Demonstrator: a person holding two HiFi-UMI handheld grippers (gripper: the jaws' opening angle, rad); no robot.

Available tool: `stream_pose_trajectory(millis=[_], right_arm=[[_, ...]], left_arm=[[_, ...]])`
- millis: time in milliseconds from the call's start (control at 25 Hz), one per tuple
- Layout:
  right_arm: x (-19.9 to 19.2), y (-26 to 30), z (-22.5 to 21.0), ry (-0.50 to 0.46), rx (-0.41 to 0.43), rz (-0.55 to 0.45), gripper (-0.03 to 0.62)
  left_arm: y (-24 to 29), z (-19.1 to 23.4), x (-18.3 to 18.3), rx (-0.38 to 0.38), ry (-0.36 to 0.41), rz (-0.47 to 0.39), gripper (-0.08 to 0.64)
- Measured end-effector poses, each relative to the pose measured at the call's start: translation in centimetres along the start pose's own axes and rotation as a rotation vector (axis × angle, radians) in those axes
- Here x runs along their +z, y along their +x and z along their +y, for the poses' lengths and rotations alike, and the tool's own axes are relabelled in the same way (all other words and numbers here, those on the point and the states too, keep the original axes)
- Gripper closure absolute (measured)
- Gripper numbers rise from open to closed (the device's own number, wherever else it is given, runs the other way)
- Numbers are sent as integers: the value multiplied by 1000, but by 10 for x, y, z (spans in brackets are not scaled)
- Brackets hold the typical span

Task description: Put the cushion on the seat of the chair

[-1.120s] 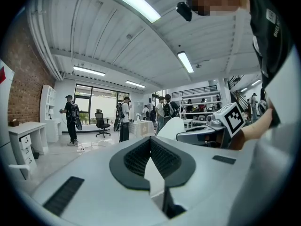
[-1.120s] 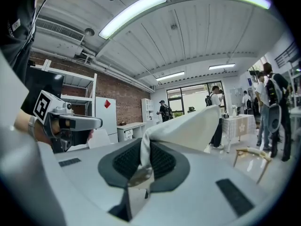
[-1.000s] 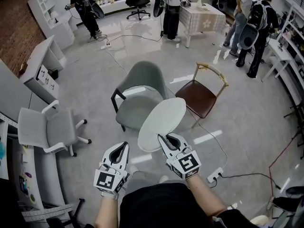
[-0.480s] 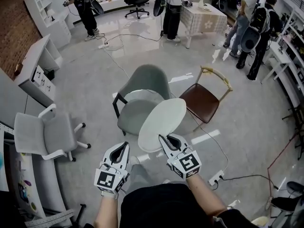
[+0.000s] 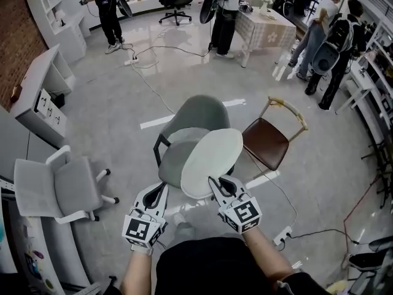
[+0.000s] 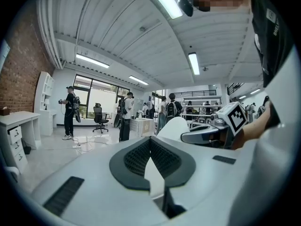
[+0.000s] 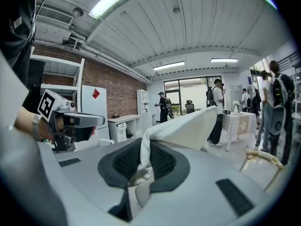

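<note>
Head view | cushion (image 5: pixel 212 158) in right tool (image 5: pixel 214 180) | chair (image 5: pixel 195 110) seat part-hidden

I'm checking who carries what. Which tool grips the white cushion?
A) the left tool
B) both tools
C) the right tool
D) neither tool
C: the right tool is clamped on the edge of the cushion, while the left tool is shut with nothing in it.
</note>
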State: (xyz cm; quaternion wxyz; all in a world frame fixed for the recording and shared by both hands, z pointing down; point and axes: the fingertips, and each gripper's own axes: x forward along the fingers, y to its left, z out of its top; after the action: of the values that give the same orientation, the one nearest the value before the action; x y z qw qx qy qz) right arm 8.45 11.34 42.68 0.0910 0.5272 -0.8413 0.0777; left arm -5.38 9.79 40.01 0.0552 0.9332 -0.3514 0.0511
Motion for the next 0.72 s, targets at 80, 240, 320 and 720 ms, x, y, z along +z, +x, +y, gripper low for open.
stream_pose_trajectory(millis=[80, 240, 320, 720], right_arm=[[3, 17, -1, 2, -10, 4, 545], [4, 47, -2, 17, -29, 13, 545], [5, 60, -1, 21, -37, 22, 545], [3, 104, 1, 51, -54, 52, 545]], left_arm=[[6, 16, 2, -14, 0, -1, 549], [14, 45, 1, -35, -10, 4, 549], [16, 58, -1, -45, -11, 12, 549], [17, 99, -8, -62, -32, 41, 549]])
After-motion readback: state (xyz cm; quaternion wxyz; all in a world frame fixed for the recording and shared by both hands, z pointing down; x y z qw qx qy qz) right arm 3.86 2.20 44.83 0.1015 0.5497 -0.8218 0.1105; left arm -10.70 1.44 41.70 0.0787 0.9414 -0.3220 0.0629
